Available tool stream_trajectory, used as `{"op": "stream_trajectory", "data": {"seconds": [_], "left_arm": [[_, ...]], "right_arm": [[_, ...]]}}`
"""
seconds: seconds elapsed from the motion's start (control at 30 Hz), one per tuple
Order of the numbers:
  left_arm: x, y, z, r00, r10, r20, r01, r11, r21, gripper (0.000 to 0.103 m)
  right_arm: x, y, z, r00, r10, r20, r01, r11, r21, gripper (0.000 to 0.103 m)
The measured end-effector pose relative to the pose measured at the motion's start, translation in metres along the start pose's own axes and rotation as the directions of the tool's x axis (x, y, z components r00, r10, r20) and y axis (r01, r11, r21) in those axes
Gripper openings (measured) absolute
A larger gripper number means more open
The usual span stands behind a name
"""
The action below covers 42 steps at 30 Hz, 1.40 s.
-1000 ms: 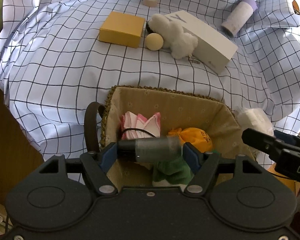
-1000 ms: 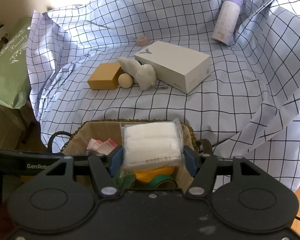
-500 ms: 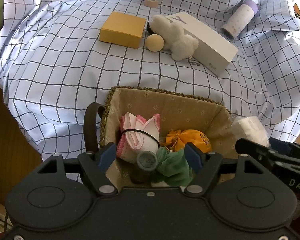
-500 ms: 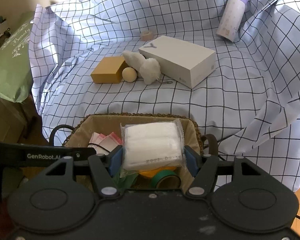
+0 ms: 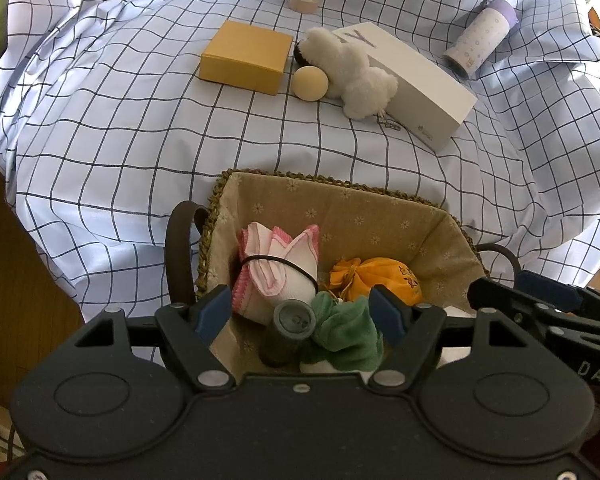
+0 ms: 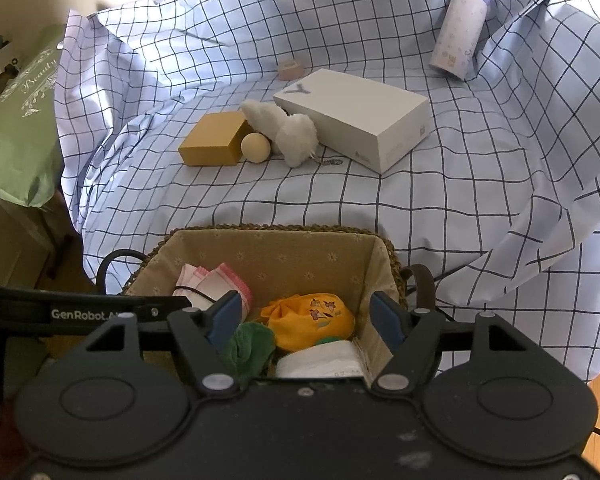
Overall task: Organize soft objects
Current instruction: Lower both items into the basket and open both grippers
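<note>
A: Left view shows a dark cylinder (image 5: 290,330) standing in the basket (image 5: 340,196); left hand-held gripper (image 5: 302,312) gapes, empty.

B: Right view shows the white packet (image 6: 324,362) lying there; right hand-held gripper (image 6: 306,314) is opening, nothing between.

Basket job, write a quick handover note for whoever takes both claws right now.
Left claw: open, empty, over the basket.
Right claw: jaws opening, nothing between them, over the same basket.
In the basket: pink cloth bundle, orange pouch, green cloth, dark roll, white wipes pack.
Done: those soft things are in.
Left: the white plush and perhaps the cream ball lie on the checked sheet, between the yellow box and white box.
</note>
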<state>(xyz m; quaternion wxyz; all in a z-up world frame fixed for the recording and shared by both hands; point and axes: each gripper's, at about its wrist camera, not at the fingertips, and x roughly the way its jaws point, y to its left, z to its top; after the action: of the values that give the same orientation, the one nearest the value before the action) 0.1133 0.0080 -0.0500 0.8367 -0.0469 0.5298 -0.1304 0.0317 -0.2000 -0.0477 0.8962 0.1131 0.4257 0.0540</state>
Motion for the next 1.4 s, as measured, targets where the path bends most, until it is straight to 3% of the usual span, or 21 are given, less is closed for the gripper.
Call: {"op": "stream_trajectory", "data": {"seconds": [1.4], "left_arm": [[0.012,-0.002,0.024,1.0,0.004,0.002,-0.004,1.0,0.0,0.072]], "right_arm": [[0.03,0.0,0.02,0.999,-0.01,-0.039,0.011,1.0,0.02,0.077]]}}
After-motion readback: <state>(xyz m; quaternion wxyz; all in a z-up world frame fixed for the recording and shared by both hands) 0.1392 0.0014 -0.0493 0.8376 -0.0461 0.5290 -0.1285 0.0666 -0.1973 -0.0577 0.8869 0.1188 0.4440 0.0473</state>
